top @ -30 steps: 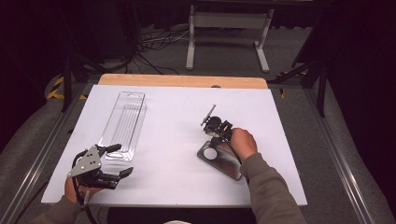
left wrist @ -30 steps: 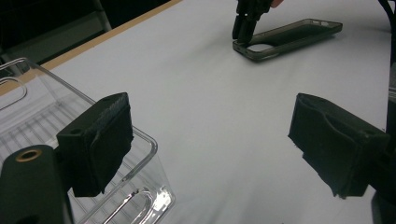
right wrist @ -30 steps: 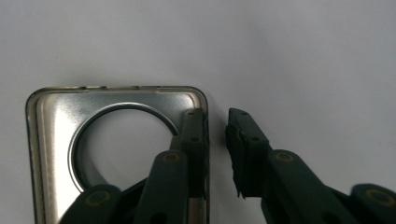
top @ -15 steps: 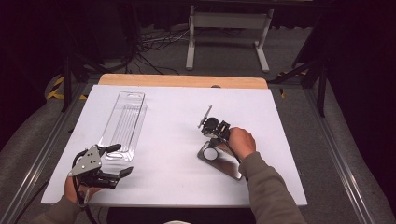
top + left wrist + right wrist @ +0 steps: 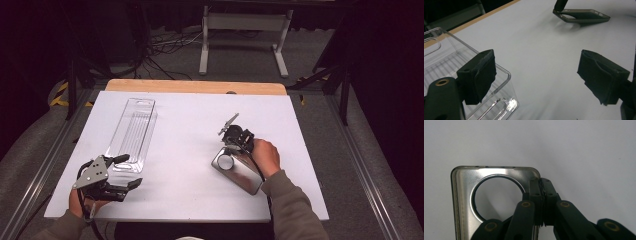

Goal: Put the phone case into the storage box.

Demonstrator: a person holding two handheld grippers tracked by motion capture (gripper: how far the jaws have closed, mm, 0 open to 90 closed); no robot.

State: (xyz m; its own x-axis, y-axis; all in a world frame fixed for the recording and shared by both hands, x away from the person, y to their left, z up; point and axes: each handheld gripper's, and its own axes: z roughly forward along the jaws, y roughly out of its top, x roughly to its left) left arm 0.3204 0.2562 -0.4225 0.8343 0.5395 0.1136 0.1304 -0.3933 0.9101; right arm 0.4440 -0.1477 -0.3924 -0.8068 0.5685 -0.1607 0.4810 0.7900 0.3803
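The phone case (image 5: 237,170), a clear grey shell with a large round camera cutout, lies on the white worktop (image 5: 190,120) well to the right of the clear plastic tray (image 5: 132,132), with its cutout end toward the tray. The right gripper (image 5: 541,192) is clamped on the case's edge just beside that round cutout; in the right gripper view its two black jaws press together with the thin wall of the case between them, at the corner of the case's short end. In the left gripper view the phone case (image 5: 581,16) appears tilted, one end raised off the worktop and the other resting on it. The left gripper (image 5: 125,170) sits at the near end of the plastic tray, its jaws spread wide apart and holding nothing. One jaw lies over the tray's (image 5: 444,62) near corner, the other stands over bare worktop on the side of the tray that faces the phone case.
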